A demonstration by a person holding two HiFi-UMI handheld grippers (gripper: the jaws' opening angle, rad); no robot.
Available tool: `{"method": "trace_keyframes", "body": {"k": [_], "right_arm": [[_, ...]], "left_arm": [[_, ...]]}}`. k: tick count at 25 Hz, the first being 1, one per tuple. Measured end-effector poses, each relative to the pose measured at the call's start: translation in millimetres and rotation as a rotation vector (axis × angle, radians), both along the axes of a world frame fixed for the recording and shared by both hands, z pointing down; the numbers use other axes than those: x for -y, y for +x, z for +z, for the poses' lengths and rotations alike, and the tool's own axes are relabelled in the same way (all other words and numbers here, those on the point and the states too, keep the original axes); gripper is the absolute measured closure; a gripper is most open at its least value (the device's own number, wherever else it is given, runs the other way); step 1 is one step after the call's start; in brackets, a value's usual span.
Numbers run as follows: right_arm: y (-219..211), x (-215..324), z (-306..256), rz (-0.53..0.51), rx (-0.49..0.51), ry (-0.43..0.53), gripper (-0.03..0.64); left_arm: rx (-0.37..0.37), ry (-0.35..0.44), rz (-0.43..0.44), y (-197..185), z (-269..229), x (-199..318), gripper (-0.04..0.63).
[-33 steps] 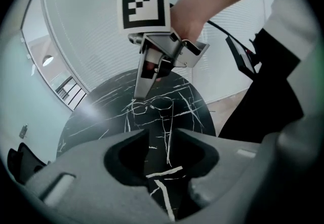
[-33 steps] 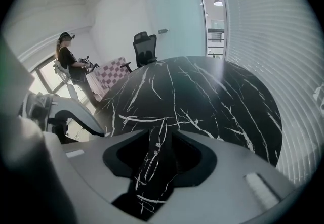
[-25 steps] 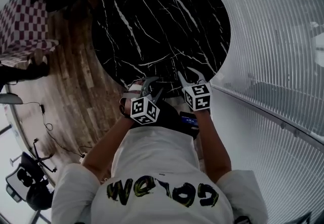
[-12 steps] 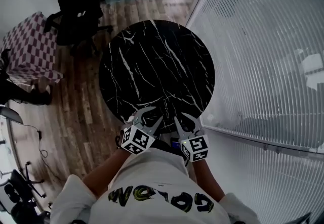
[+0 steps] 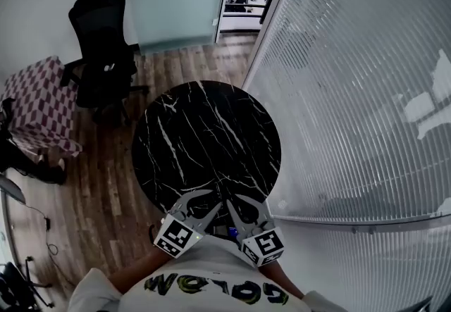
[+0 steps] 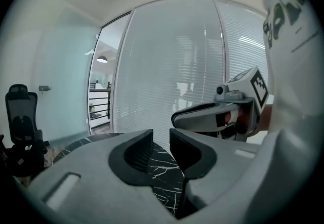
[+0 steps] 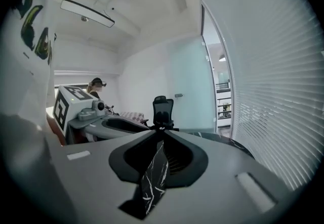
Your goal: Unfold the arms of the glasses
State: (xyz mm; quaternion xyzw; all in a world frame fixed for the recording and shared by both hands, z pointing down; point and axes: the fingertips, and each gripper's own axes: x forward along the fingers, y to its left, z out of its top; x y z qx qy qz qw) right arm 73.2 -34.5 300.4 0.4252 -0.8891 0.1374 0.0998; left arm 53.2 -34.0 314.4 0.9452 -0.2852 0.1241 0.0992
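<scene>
Nearest, the white shirt (image 5: pixel 211 289) carries yellow lettering, upside-down and cut by the frame edge in the head view, so it is not surely readable. The marker cubes show only black-and-white square patterns, no words. No brand or label is legible anywhere else.

Both claws are held up close to the chest at the 6 o'clock rim of the worktop (image 5: pixel 204 141), pointing roughly level.
- The left claw (image 6: pixel 161 137) has just been closing. Its jaws stand a little apart with nothing between them, only marble showing through the gap.
- The right claw (image 7: pixel 161 131) has also just been closing. Its tips meet and it holds nothing.

The glasses are in no view, and the visible black marble carries none.

Judgement: this fits either claws raised ahead of fetching the glasses or claws pulled away with the job over, so no step can be pinned. Whenever arms get unfolded, steady the frame with one claw and swing each arm gently at its hinge.

Farther out:
- an office chair (image 5: pixel 102 43) at 10 o'clock
- a checked seat (image 5: pixel 35 103) at 9 o'clock
- a ribbed glass wall (image 5: pixel 352 92) at 3 o'clock
</scene>
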Motion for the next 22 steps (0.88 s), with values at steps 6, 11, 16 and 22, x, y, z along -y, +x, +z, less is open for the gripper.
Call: {"method": "trace_keyframes", "body": {"k": [6,11,16,22], "right_arm": [[-4.5,1.3,-36.9,-0.002,0.052,0.082,0.595],[-7.4,1.9,-53.2,-0.002,0.067,0.119,0.615],[-11.0,-0.7,-47.2,-0.014,0.057,0.105,0.615],[-13.8,-2.5,-46.9,-0.007,0.058,0.102,0.615]], "left_arm": [[-0.122,0.127,-0.048,-4.6,-43.6,10.4,0.558],[-0.154,0.153,-0.038,-3.6,-61.2,14.1,0.589],[-0.178,0.15,-0.017,1.2,-64.5,11.0,0.589],[-0.191,0.145,-0.016,-0.3,-62.6,5.4,0.589]]}}
